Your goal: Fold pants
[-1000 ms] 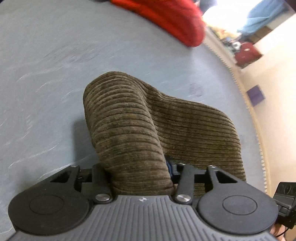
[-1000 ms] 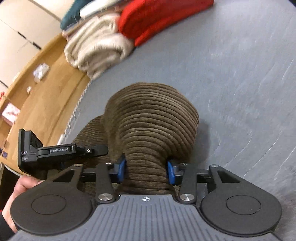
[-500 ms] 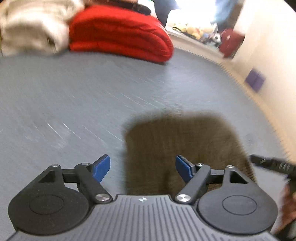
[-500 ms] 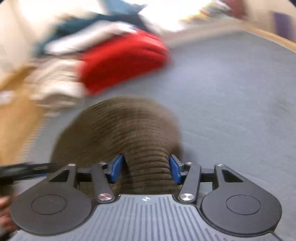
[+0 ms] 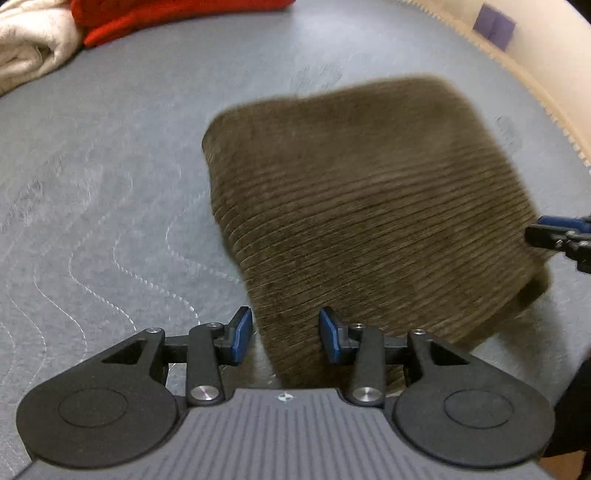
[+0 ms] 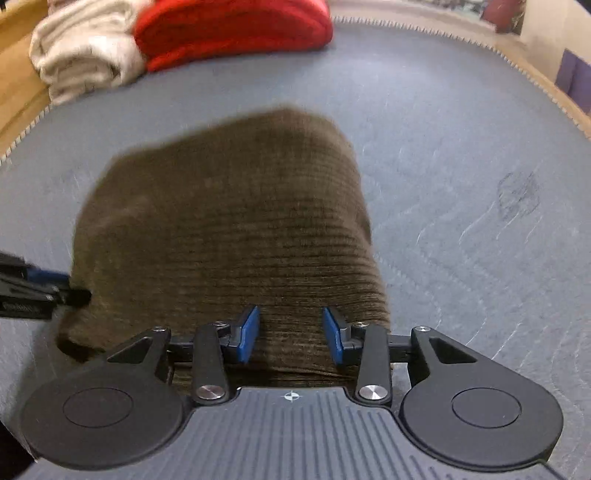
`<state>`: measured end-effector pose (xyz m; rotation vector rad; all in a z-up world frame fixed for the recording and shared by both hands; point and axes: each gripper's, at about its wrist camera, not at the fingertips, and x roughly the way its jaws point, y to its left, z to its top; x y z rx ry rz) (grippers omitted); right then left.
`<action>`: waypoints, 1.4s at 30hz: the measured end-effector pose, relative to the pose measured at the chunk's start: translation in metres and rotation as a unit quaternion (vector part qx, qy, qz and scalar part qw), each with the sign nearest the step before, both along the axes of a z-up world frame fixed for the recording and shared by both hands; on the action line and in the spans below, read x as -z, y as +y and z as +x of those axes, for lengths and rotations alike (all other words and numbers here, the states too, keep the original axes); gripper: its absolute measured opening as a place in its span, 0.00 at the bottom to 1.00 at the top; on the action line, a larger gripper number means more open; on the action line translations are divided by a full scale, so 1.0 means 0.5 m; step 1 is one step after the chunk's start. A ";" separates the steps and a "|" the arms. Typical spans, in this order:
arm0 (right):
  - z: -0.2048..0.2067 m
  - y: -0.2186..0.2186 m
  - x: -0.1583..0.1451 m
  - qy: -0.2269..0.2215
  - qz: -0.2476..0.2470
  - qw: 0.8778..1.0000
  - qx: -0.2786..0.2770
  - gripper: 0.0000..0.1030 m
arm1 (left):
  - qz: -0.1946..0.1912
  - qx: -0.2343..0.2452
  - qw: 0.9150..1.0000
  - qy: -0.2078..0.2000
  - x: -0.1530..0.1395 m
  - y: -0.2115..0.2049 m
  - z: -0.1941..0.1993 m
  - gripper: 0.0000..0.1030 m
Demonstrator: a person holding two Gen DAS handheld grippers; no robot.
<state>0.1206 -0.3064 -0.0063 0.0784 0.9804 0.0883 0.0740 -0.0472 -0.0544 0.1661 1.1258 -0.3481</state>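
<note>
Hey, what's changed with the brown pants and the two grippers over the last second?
The brown pants, bunched up and clamped in both grippers a second ago, now lie folded flat on the grey mat. The left gripper and right gripper let go; their jaws are closing again with cloth between, pads not pressing. The red and cream stacks stayed put.

No words, brand names or numbers can be read in either view. The only sign is a small white crosshair mark point(image 5: 284, 397), a circle cut by a cross, printed at the top middle of the ribbed grey gripper body at the bottom of the left wrist view; the same mark point(image 6: 291, 397) stands in the same spot in the right wrist view.
</note>
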 end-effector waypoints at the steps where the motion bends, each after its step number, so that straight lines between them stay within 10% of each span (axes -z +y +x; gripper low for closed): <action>1: -0.010 -0.007 -0.006 -0.011 0.006 1.000 0.002 0.39 | -0.024 0.004 1.000 -0.005 -0.011 0.001 -0.011 0.43; 9: -0.049 0.021 0.029 0.008 -0.041 0.999 -0.016 0.39 | -0.008 0.002 0.999 0.037 0.019 -0.006 -0.063 0.49; 13: -0.083 -0.002 0.021 0.037 -0.030 0.998 0.028 0.43 | 0.018 -0.001 0.999 -0.029 -0.071 -0.021 -0.093 0.64; 16: -0.129 -0.012 -0.042 -0.032 -0.001 0.997 0.065 0.45 | 0.003 -0.028 0.995 -0.098 -0.175 -0.037 -0.127 0.86; 21: -0.213 0.009 -0.172 -0.166 0.036 0.984 0.063 0.95 | -0.002 -0.061 0.975 -0.213 -0.287 -0.065 -0.220 0.97; 27: -0.284 0.044 -0.168 -0.202 0.027 0.979 0.005 0.99 | -0.046 -0.112 0.983 -0.139 -0.197 -0.092 -0.282 1.00; 30: -0.263 0.029 -0.120 -0.130 0.022 0.990 0.048 0.98 | -0.033 -0.123 0.990 -0.068 -0.150 -0.109 -0.260 1.00; 42: -0.201 0.017 -0.083 -0.106 0.026 0.990 0.094 0.98 | -0.005 -0.143 0.988 -0.064 -0.121 -0.120 -0.190 1.00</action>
